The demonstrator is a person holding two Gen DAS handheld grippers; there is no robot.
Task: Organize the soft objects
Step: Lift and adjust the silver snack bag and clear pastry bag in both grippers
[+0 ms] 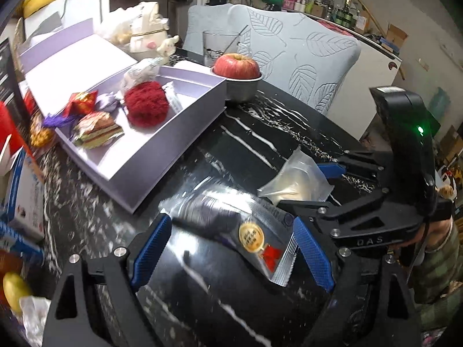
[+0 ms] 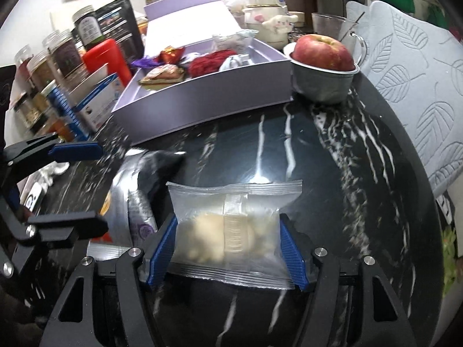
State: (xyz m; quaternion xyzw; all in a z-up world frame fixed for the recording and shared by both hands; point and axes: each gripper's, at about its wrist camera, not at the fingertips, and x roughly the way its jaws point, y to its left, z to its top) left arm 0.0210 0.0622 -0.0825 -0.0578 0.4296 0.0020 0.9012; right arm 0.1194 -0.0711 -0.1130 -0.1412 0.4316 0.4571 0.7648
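Note:
A lilac tray on the black marble table holds a red pompom, wrapped sweets and a striped cake toy; it also shows in the right wrist view. My left gripper is open around a clear packet with a dark snack and gold sticker, its pads apart from it. My right gripper is shut on a clear packet of pale pastry, which also shows in the left wrist view.
An apple sits in a metal cup beside the tray. A glass, a white teapot toy, jars and boxes crowd the far and left sides. A leaf-patterned chair back stands behind the table.

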